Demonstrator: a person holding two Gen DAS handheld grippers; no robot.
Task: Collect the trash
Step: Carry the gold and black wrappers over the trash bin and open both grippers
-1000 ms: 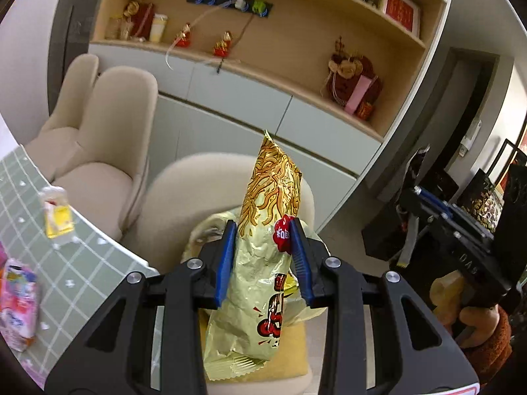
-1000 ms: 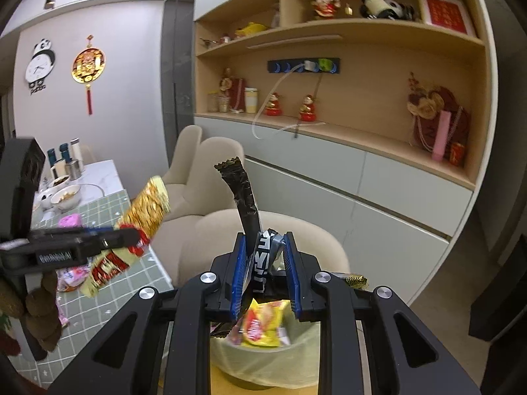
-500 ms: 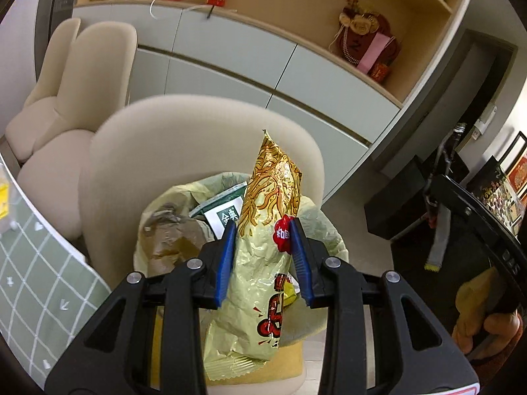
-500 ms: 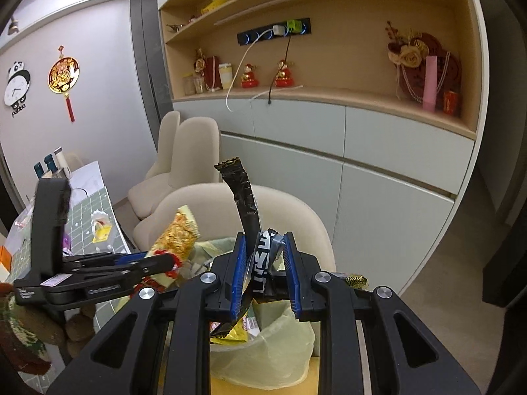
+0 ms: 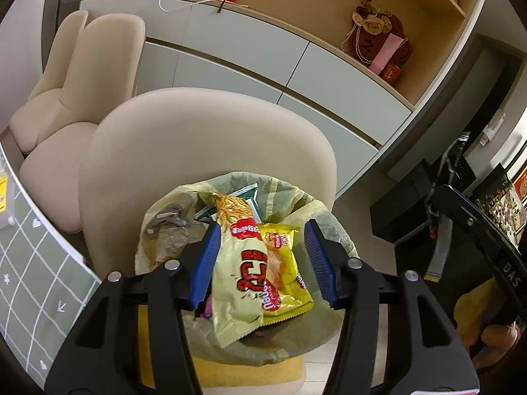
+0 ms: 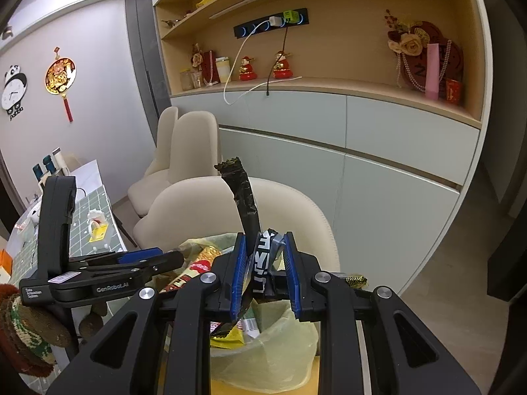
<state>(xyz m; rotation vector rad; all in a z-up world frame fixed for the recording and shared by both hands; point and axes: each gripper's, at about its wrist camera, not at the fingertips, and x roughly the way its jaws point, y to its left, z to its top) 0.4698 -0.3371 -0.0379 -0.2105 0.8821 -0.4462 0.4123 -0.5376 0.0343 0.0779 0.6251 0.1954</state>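
Note:
My left gripper is open above the trash bin, which has a yellow-green liner. The gold noodle packet lies loose in the bin between the spread jaws, on top of a yellow snack packet and other trash. My right gripper is shut on a black wrapper that sticks up above the jaws, over the bin. The left gripper also shows in the right wrist view, to the left over the bin.
The bin stands on a yellow stool in front of a beige chair. A table with a green grid cloth lies to the left, with small items on it. Cabinets and shelves stand behind.
My left gripper has opened and let go of the gold noodle packet, which now lies in the bin. The right gripper has kept its hold on the black wrapper and come closer over the bin.

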